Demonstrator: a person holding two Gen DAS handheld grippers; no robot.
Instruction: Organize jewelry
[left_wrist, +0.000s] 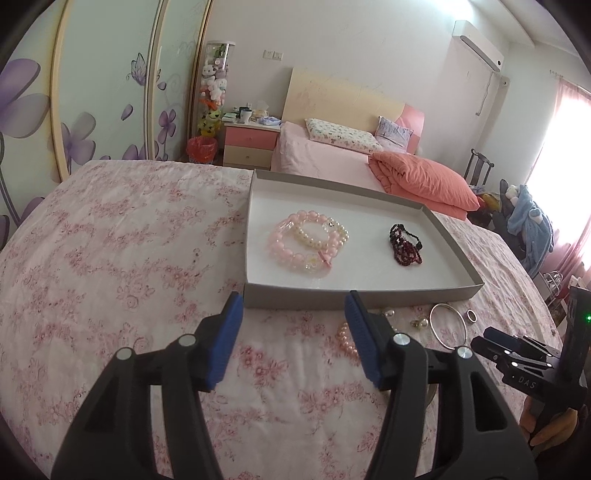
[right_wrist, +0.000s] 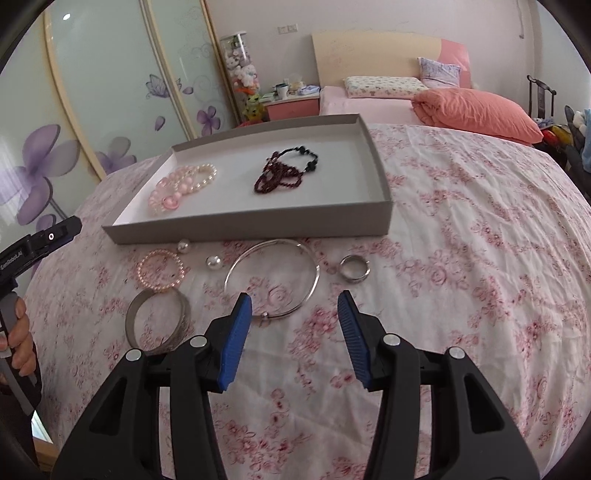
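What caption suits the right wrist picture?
Open right gripper above thin silver bangle; beaded bracelets already in grey tray.

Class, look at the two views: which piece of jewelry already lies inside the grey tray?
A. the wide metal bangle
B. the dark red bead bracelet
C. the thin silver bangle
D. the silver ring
B: the dark red bead bracelet lies on the tray floor; the other three lie on the bedspread in front of it.

A tray sits on the bed. In the tray, bead bracelets lie left and a dark bead string lies right. Before the tray's near edge lie a bead loop, two pearls, a thin bangle and a ring. A wide bangle lies nearer.
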